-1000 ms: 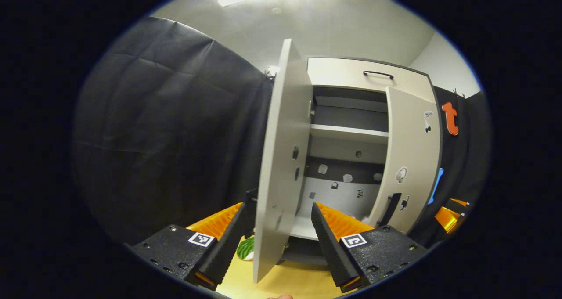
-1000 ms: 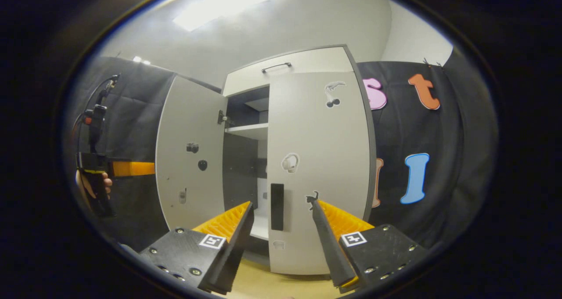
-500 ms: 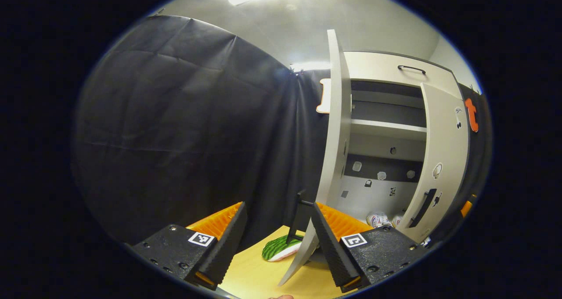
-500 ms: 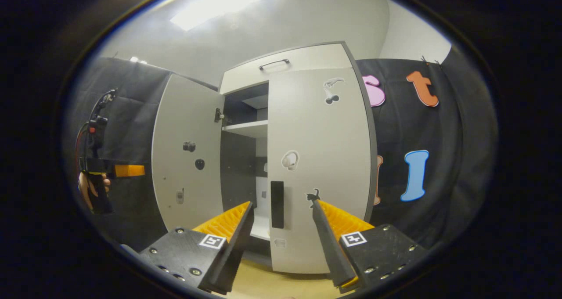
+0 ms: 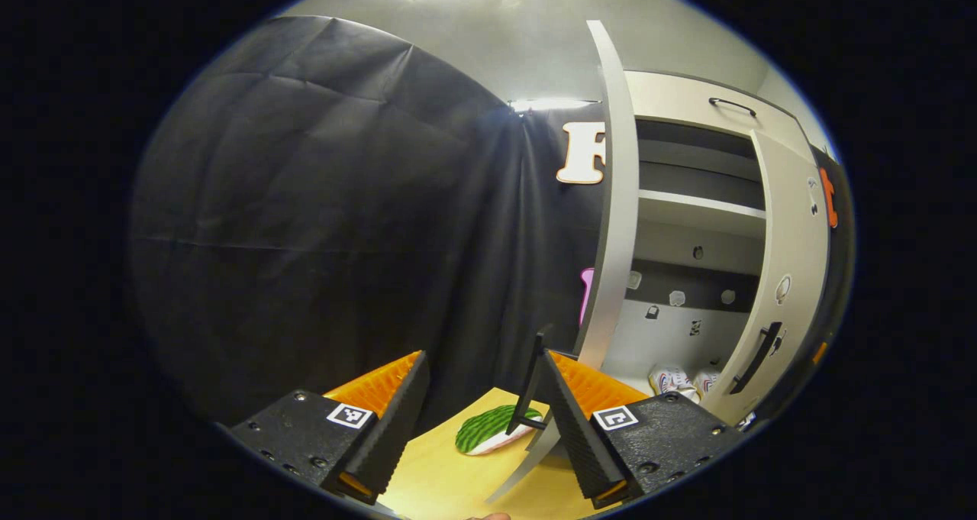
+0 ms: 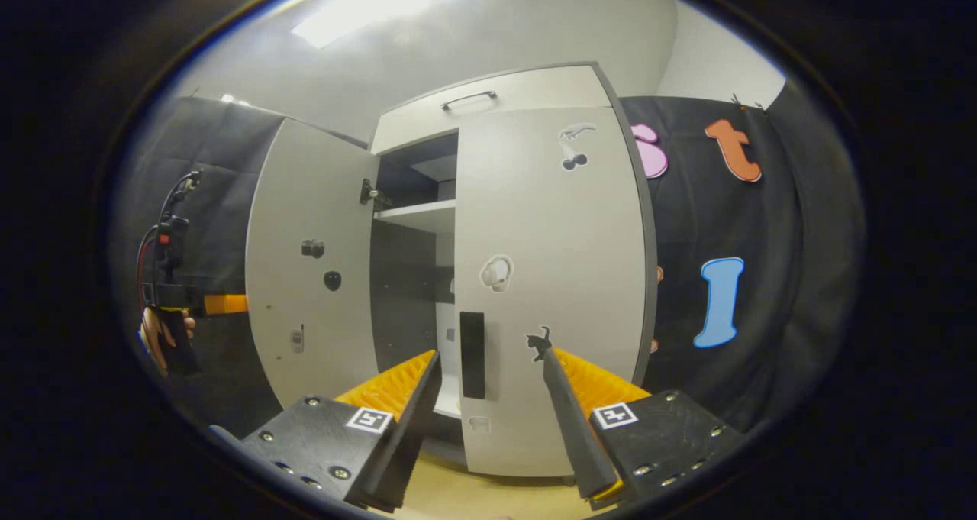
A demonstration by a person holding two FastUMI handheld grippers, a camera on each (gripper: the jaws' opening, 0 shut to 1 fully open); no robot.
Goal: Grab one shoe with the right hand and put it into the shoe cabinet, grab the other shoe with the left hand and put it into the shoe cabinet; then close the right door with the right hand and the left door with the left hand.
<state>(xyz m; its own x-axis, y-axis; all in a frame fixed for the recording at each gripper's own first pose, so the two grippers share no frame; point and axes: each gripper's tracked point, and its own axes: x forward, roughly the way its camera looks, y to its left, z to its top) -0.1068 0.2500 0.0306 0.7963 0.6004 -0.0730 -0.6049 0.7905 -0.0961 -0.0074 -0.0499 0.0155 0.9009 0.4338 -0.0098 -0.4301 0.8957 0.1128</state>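
In the left gripper view, the left gripper (image 5: 485, 398) has swung round behind the left door (image 5: 617, 199), jaws open and empty; both shoes (image 5: 679, 380) sit inside the cabinet.

In the right gripper view, the right door (image 6: 553, 276) is almost shut, and the right gripper (image 6: 488, 398) hangs open before it. Only the left door seems left to push.

Glaring ceiling light (image 6: 378, 4) overhead; sharp pictures, edges fisheye-bent.

In the left gripper view, the left door (image 5: 617, 199) has shifted from frame centre to the right and now appears edge-on. The shoes (image 5: 681, 379) inside the shoe cabinet (image 5: 687, 108) have come into sight. In the right gripper view, the right door (image 6: 549, 276) appears slightly larger.
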